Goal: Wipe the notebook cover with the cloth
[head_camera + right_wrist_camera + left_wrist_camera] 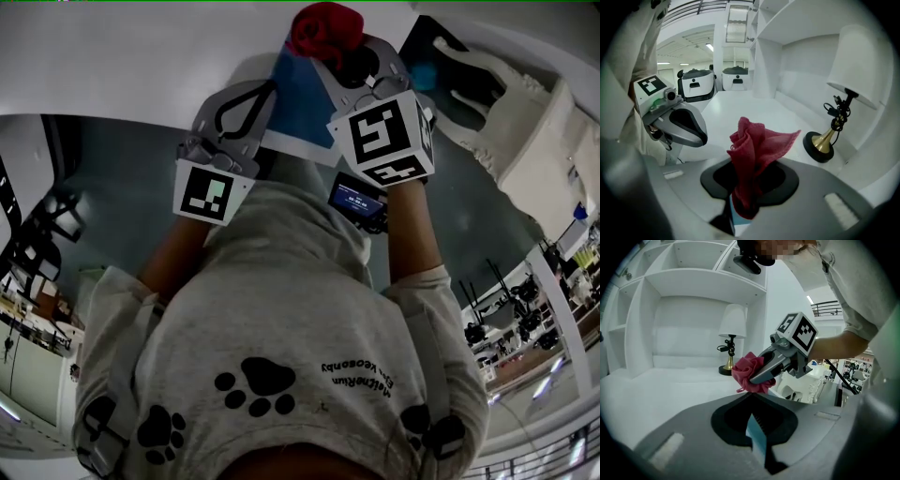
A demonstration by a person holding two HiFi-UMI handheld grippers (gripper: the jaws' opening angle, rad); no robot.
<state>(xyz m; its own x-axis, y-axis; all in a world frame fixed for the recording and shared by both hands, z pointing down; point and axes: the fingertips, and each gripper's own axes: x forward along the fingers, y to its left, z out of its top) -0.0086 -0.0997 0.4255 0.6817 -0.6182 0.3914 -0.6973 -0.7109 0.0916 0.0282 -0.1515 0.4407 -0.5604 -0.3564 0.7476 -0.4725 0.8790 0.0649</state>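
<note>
A blue notebook [298, 94] lies at the near edge of the white tabletop. My left gripper [265, 96] is at its left edge. In the left gripper view a thin blue cover edge [756, 436] stands pinched between the shut jaws. My right gripper [343, 58] is shut on a crumpled red cloth [323, 28] over the notebook's far right corner. In the right gripper view the cloth [752, 150] rises out of the jaws, with a strip of the blue notebook [735, 219] below it. From the left gripper view, the right gripper [761, 373] holds the cloth [747, 373] just ahead.
A lamp [731, 336] with a white shade and brass base [820, 143] stands on the table before white shelving [684, 277]. A white carved chair [511, 108] is at the right. A small device with a lit screen [358, 199] hangs at the person's chest.
</note>
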